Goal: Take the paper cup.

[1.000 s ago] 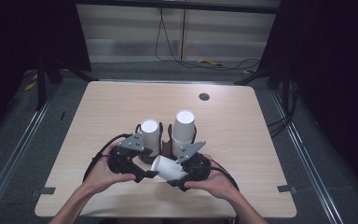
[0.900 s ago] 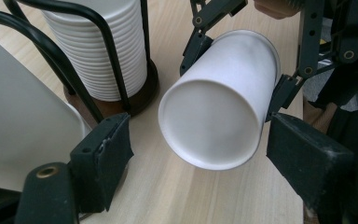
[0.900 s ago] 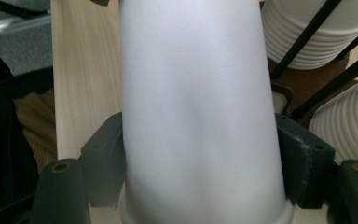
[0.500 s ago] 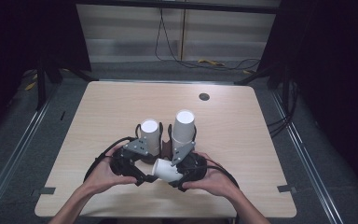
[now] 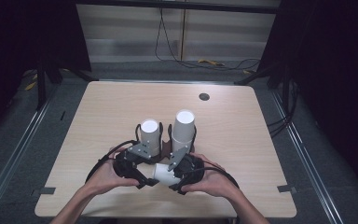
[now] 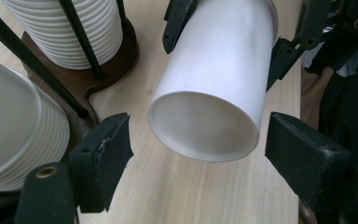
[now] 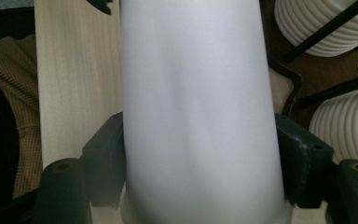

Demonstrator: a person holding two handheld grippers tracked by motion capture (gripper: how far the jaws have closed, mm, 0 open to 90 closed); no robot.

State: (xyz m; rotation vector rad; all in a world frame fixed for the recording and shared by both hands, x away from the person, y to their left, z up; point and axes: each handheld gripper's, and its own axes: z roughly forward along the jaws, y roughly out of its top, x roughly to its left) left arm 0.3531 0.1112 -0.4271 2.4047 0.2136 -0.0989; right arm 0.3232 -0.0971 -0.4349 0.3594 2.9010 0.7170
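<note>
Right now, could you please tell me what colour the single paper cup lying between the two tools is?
Plain white paper cup, clearest in the left gripper view.

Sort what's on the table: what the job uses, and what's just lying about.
In use: white cup, right gripper clamped on it, open left gripper, two cup stacks on their wooden stand.
Lying about: dark round disc in the table.

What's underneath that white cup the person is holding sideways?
Under the white cup, held sideways in the right tool, lies bare wooden table; it seems lifted, though contact is unclear. Its closed end faces the left tool.
</note>
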